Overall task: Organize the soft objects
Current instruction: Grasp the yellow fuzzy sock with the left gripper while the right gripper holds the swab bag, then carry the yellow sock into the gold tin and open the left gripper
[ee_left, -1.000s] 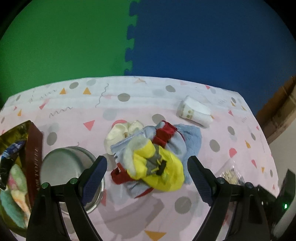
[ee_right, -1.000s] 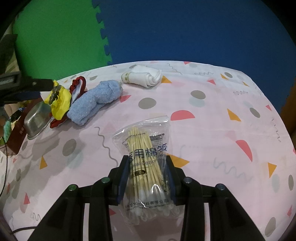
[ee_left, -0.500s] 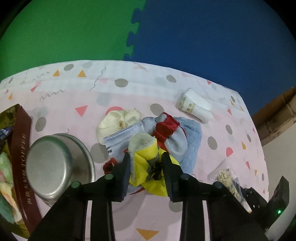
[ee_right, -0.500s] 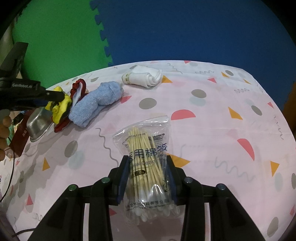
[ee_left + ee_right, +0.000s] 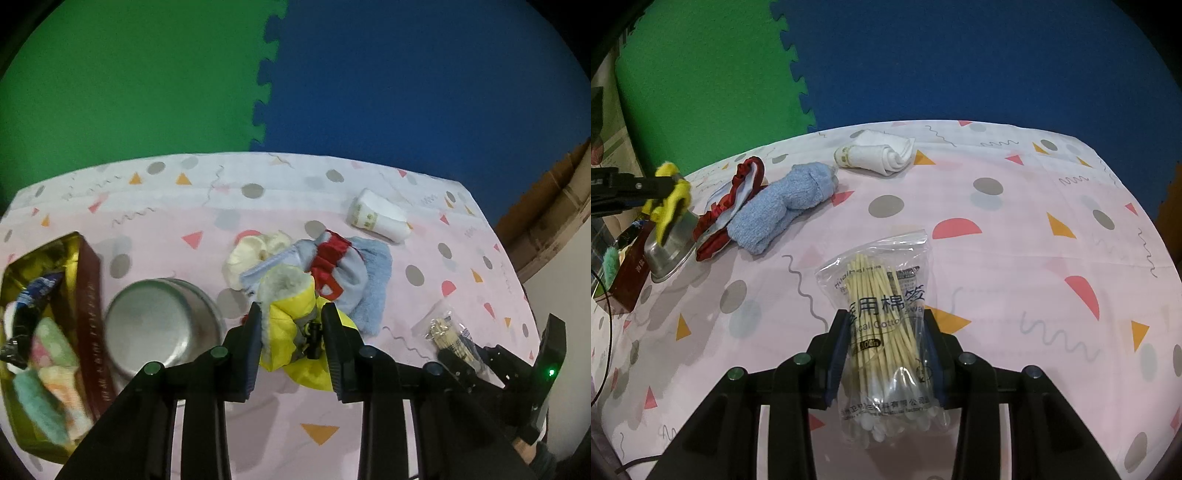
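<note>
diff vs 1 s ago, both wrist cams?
Left gripper went from wide open over the pile to shut on the yellow garment, and has begun lifting it; in the right wrist view it hangs above the steel bowl. Unchanged: right gripper clamped on the bag of cotton swabs on the table; blue towel, white rolled cloth in place.

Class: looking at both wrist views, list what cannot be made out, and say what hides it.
- Left wrist view: the box at the left edge is cut off; its contents are blurred.
- Left wrist view: the yellow garment is partly covered by the left gripper.
- Right wrist view: the steel bowl shows its outside only.
</note>
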Demonstrator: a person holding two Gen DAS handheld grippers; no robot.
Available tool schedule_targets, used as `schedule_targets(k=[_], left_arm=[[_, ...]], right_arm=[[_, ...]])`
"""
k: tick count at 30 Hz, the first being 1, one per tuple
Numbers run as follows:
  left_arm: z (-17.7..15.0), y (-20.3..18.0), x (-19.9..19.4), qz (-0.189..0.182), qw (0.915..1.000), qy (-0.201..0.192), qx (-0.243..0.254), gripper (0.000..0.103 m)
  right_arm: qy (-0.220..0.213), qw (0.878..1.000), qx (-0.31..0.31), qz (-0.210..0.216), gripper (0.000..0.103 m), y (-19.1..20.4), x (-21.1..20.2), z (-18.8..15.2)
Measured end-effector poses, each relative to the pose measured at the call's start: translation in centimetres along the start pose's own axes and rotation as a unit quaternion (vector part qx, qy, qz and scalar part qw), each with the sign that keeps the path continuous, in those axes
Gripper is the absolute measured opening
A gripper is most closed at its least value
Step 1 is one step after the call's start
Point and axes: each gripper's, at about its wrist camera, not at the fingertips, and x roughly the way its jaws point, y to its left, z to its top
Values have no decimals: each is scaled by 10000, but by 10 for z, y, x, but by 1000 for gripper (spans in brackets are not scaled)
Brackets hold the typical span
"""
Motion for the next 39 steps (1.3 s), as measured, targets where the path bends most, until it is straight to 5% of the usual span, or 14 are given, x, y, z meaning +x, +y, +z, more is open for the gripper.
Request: schedule_targets(k=[10, 22, 39], left_arm=[[3, 47, -31, 340, 9985, -200, -367, 28], [6, 133, -60, 1203, 9884, -311, -874, 28], [11, 194, -8, 1784, 9803, 155, -834, 29]], right_arm=[[-2, 10000, 0, 1, 39, 0, 0, 0], [-3, 10000, -13, -20, 39, 1, 0, 0], [-6, 10000, -21, -31, 39, 1, 0, 0]])
